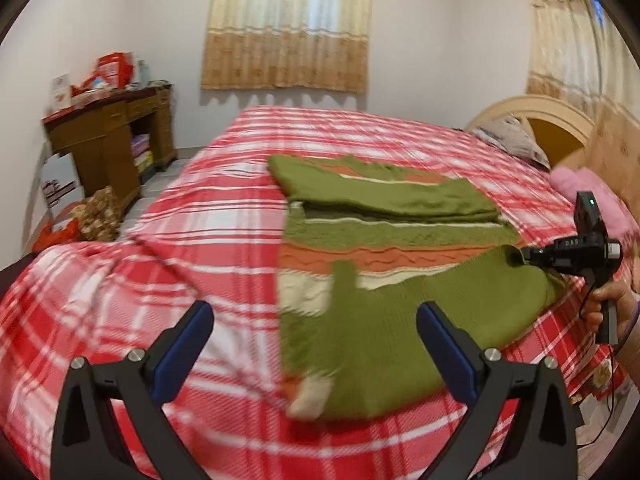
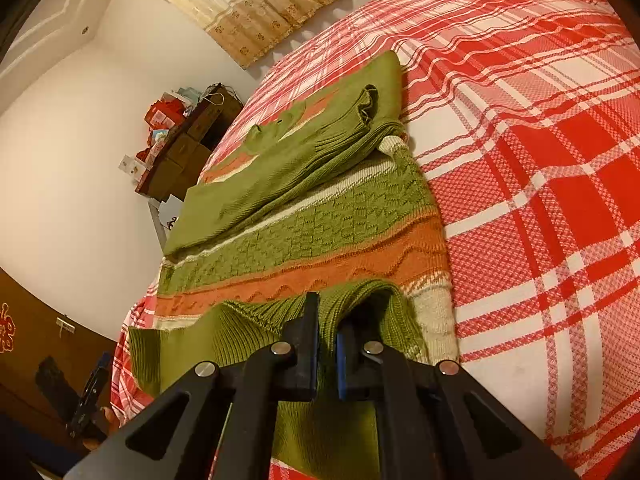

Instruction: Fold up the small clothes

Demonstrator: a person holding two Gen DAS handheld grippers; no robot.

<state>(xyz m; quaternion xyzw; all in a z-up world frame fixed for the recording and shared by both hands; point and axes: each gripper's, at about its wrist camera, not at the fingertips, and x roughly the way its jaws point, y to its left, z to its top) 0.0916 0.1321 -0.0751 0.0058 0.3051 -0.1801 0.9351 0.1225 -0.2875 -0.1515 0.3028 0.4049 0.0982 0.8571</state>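
Observation:
A green knitted sweater [image 1: 400, 232] with orange and cream stripes lies partly folded on the red plaid bed [image 1: 200, 216]. One sleeve is folded across its top. My left gripper [image 1: 316, 340] hovers open over the sweater's near hem, nothing between its blue pads. At the right edge, a hand [image 1: 608, 304] holds my right gripper [image 1: 524, 257], which pinches the green knit. In the right wrist view the right gripper [image 2: 328, 320] is shut on a raised fold of green ribbed fabric of the sweater [image 2: 320, 224], lifted over the orange stripe.
A wooden desk [image 1: 116, 132] piled with red boxes stands left of the bed, with bags [image 1: 80, 220] on the floor beside it. Pillows [image 1: 512, 140] and a pink cushion [image 1: 588, 192] lie by the headboard [image 1: 552, 120]. Curtains [image 1: 286, 28] hang behind.

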